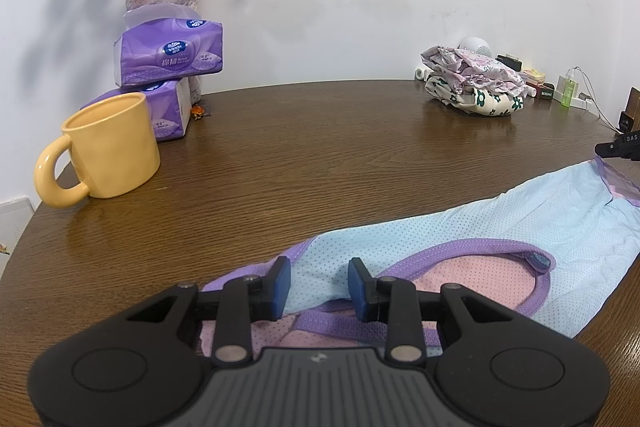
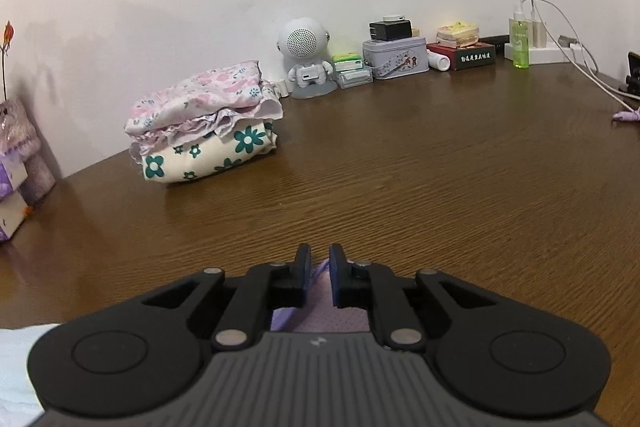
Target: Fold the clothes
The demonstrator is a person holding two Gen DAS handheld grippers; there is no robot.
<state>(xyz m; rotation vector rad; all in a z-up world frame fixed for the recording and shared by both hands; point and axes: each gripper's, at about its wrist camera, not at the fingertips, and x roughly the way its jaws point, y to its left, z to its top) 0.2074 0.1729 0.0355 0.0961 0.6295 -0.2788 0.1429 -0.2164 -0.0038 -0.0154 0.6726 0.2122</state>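
The left gripper (image 1: 319, 285) pinched a bunched fold of the blue, purple-trimmed garment (image 1: 500, 227); the right gripper (image 2: 319, 275), nearly closed, seemingly nipped its purple edge on the wooden table (image 2: 420, 167).

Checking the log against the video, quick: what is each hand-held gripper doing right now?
Left hand-held gripper: closed on the blue garment.
Right hand-held gripper: nearly closed, purple fabric between pads; grip unclear.

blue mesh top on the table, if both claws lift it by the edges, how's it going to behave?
Likely floppy: the blue mesh top lies flat and wrinkled on the table, so the middle should sag between the left claw and right claw. Probably light, given the thin perforated fabric. The purple trim looks thicker, so it may grip better than the mesh.
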